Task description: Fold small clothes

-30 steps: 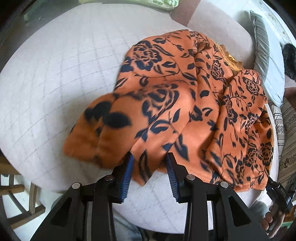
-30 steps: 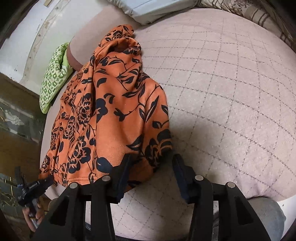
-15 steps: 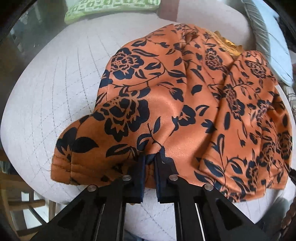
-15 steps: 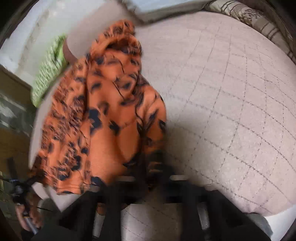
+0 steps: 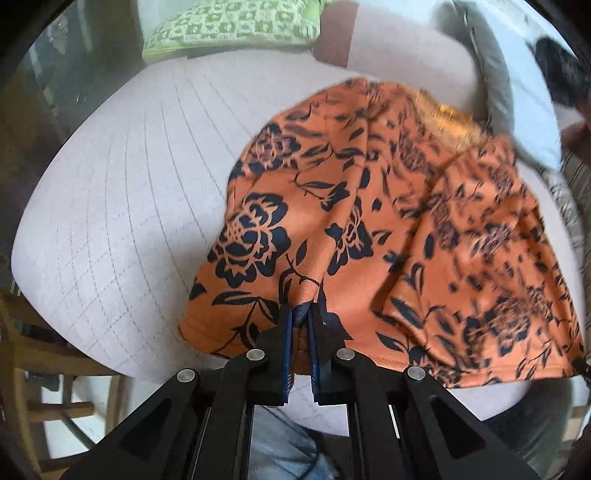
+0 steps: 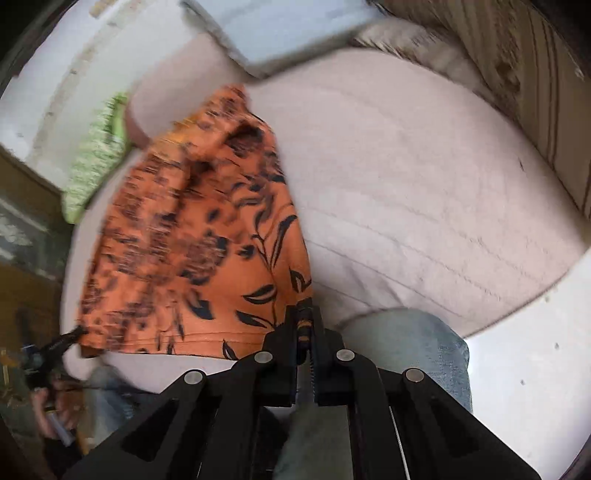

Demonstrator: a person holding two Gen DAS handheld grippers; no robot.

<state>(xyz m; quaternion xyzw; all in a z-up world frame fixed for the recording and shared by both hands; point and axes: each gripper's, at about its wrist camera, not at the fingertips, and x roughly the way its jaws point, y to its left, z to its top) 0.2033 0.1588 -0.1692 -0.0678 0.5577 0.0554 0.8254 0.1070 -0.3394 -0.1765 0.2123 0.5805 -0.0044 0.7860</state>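
While my left claw (image 5: 300, 314) pinches the near hem of the orange flowered garment (image 5: 388, 229) between its closed blue pads, my right claw (image 6: 304, 314) is clamped just as narrowly on the garment's near corner, at the right end of the same hem. The cloth lies on a pale pink quilted cushion (image 5: 122, 206), stitched in a grid, spreading from my left claw toward twelve and three o'clock. Seen from my right claw, it spreads toward ten o'clock while bare quilting fills the two o'clock side. A green patterned pillow (image 5: 229, 26) sits at the cushion's far edge, at eleven o'clock from my left claw; a pale grey-blue pillow (image 6: 280, 29) lies at twelve o'clock from my right. A wooden chair (image 5: 33, 369) stands at eight o'clock beside the cushion. My jeans-clad leg (image 6: 406, 350) shows just under the right claw.
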